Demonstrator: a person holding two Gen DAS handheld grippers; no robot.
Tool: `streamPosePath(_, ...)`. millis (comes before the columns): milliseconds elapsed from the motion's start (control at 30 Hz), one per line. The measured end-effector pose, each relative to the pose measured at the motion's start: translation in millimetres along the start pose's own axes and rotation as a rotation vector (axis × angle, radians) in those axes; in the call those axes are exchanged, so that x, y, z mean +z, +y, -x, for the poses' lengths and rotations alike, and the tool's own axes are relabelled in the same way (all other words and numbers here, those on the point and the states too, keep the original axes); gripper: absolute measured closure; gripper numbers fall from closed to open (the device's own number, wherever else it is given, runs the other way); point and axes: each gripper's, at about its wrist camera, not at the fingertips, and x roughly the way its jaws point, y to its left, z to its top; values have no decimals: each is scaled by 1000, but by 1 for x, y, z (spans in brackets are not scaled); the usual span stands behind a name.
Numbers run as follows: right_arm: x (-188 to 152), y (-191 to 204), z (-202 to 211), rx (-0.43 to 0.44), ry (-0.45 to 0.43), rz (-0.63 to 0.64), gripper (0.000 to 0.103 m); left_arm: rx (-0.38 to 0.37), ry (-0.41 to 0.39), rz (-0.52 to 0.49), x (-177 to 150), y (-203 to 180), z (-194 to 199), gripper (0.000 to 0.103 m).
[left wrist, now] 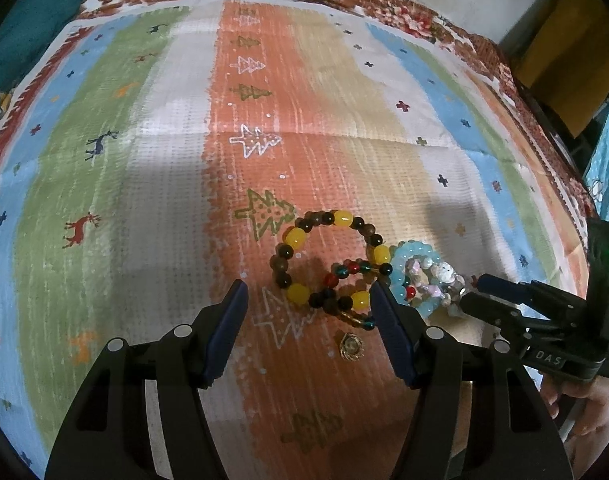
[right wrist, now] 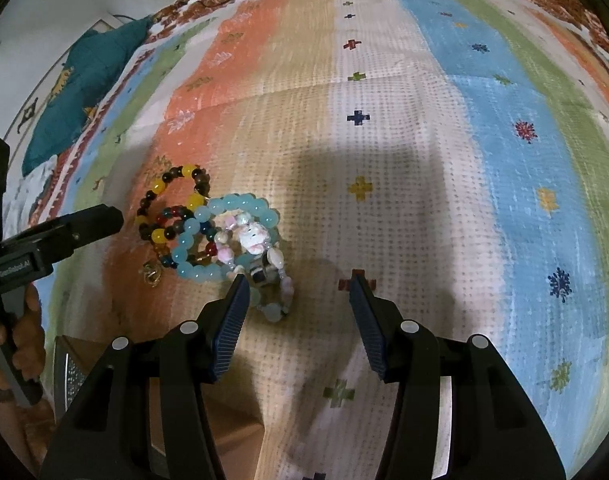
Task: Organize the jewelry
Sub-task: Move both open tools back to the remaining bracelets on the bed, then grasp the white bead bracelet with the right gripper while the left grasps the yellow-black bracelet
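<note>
Small gold piece (left wrist: 350, 347), perhaps a ring, blurred beside overlapping bracelets (left wrist: 336, 264)

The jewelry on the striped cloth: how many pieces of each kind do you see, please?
Bead bracelets: 4, the yellow and brown bracelet, the light blue bracelet, the pink and white bracelet, and the red and teal bracelet, all overlapping.
Small gold piece, perhaps a ring: 1.
Total: 5.

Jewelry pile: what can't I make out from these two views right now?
- Pink-and-white bracelet: left wrist view, right gripper covers its far side.
- Small gold piece: too small to identify in both views.
- Box: right wrist view, cut off behind the gripper body; contents unseen.
</note>
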Motion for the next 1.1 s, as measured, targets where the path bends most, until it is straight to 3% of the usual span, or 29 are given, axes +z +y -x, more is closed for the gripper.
streamPosePath(200,2,1,-5,-14,7,20,51,29,17,-18,4,0,-14,42)
streamPosePath(267,1,1,-5,-18,12,23,67,39,26,-14,6,2,-20,43)
streamPosePath(567,-1,5,-10,2,35,47,84,77,35,-54,7,-1,-31,48)
streamPosePath(633,-1,4,-10,8,36,43,86,83,32,-56,6,-1,-32,51)
streamPosePath(833,-2,5,-10,10,31,55,91,66,46,-52,6,-3,-32,93)
streamPosePath(1100,-2,7,-2,19,8,62,93,57,34,-60,4,-3,-26,94)
